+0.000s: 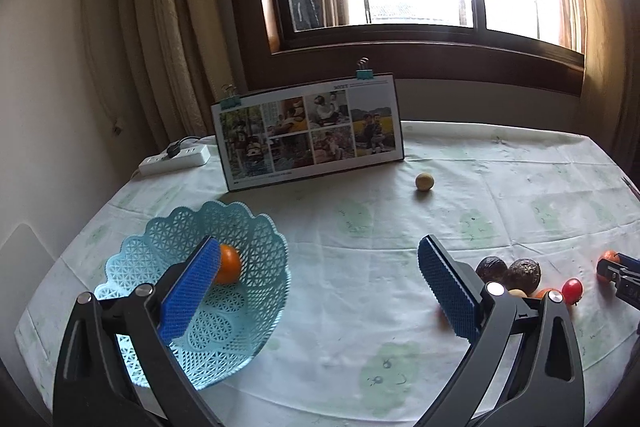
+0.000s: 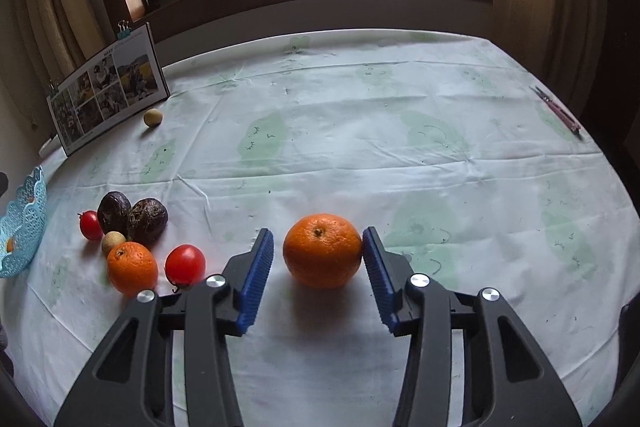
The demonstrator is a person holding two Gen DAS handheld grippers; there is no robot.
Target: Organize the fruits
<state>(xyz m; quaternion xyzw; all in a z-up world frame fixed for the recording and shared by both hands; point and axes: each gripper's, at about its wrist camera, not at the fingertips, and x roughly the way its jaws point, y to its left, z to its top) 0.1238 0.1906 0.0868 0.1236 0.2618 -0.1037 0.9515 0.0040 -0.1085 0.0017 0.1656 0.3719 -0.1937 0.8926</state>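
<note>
A light-blue lattice basket [image 1: 240,339] stands on the left of the table with one orange [image 1: 230,263] in it. My left gripper [image 1: 320,247] is open wide and holds nothing; its left finger hangs over the basket. In the right wrist view a large orange [image 2: 322,251] sits on the cloth between the pads of my right gripper [image 2: 318,234], which is open. Its right pad touches the orange and its left pad stands apart. To the left lie two dark fruits [image 2: 132,217], two red tomatoes [image 2: 185,263], a smaller orange [image 2: 132,267] and a small beige fruit [image 2: 113,241].
A photo calendar [image 1: 312,135] stands at the back, with a round beige fruit [image 1: 424,182] in front of it. A white power strip [image 1: 176,159] lies at the back left. Pens [image 2: 558,109] rest near the right table edge. A window and curtains are behind.
</note>
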